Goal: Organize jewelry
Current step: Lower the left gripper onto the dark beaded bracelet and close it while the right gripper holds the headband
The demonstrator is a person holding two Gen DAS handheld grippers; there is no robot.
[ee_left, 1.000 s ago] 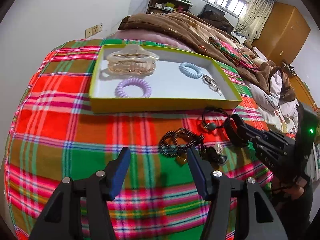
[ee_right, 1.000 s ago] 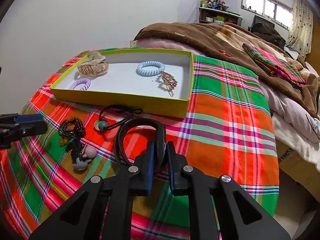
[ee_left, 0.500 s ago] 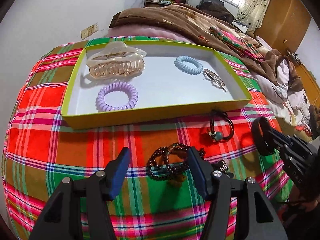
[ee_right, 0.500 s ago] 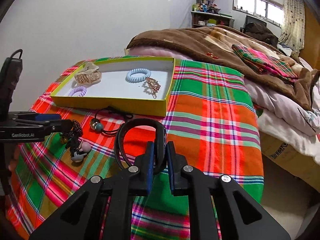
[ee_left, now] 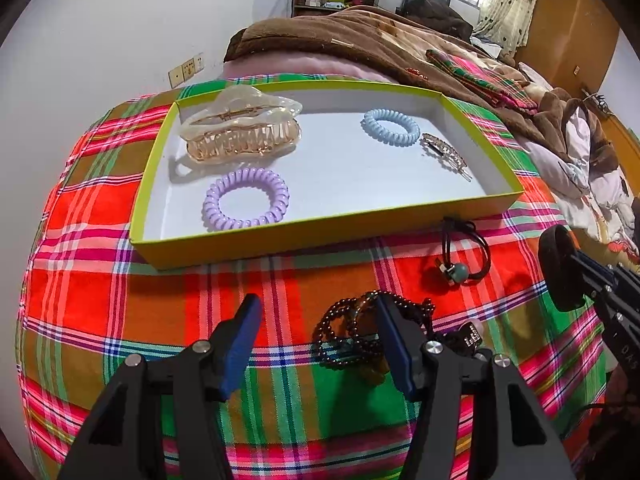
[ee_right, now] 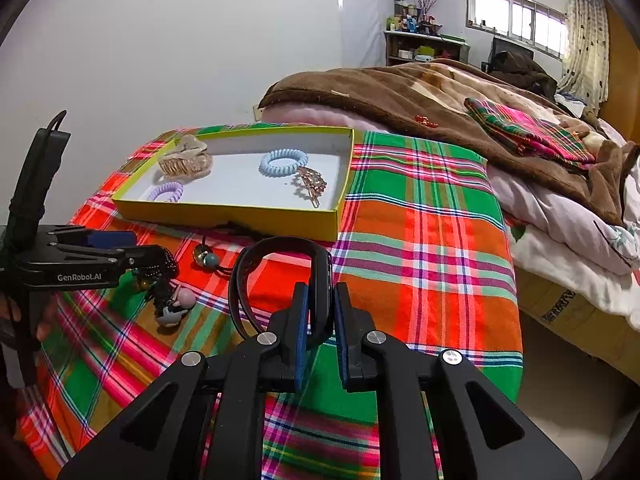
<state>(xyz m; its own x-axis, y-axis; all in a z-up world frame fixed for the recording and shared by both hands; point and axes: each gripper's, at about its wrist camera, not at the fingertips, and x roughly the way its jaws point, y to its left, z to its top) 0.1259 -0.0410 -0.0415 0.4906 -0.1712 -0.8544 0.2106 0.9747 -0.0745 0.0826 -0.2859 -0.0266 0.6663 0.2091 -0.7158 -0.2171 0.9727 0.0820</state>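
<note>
Here, in the left wrist view, the left gripper [ee_left: 316, 320] is closing over the plaid cloth [ee_left: 100, 280], nothing gripped; the bead bracelet [ee_left: 352, 336] lies by its right finger. Beyond sits the yellow tray [ee_left: 320, 236] holding a claw clip [ee_left: 240, 132]. In the right wrist view, the right gripper [ee_right: 320, 300] pinches a black headband [ee_right: 320, 264] above the bed's cloth, near the tray.

Woven plaid cloth [ee_left: 100, 264] underlies a matt card tray [ee_left: 320, 236] holding a glossy translucent plastic claw clip [ee_left: 240, 132], smooth plastic coil ties [ee_left: 246, 200] and a glittery metal barrette [ee_left: 444, 154].
</note>
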